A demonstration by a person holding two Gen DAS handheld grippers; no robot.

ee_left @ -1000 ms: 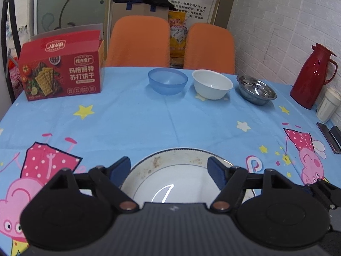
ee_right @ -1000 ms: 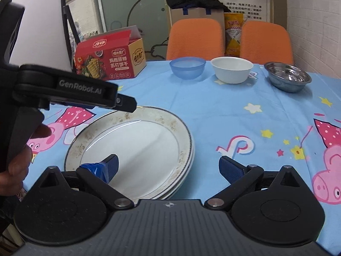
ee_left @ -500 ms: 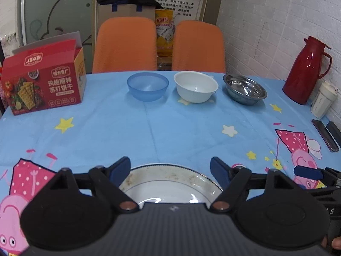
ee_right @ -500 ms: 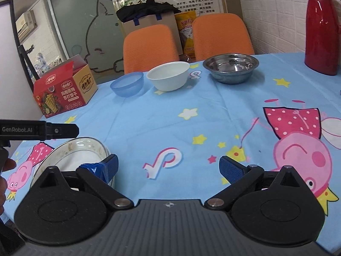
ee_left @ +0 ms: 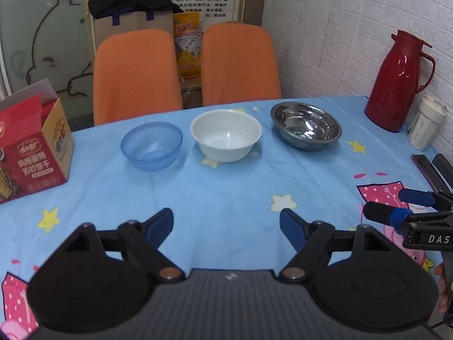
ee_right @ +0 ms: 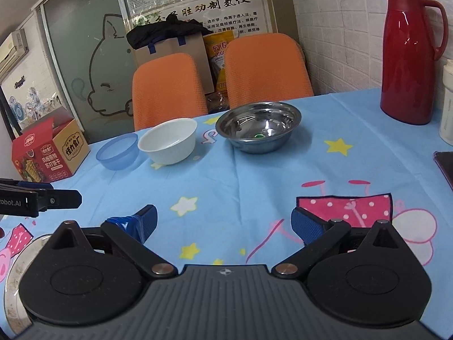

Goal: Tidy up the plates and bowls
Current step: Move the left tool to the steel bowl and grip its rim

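Three bowls stand in a row at the far side of the table (ee_left: 226, 187). The white bowl (ee_left: 226, 135) is the middle one; the blue bowl (ee_left: 151, 145) sits just left of it, the steel bowl (ee_left: 306, 126) to its right, none touching. A plate (ee_right: 17, 280) lies at the near edge, well short of the white bowl and partly hidden. The left gripper (ee_left: 226, 223) and right gripper (ee_right: 224, 223) hover nearer than the white bowl, jaws apart, holding nothing. A red thermos (ee_left: 396, 80) stands far right of the white bowl, a red carton (ee_left: 31, 147) far left.
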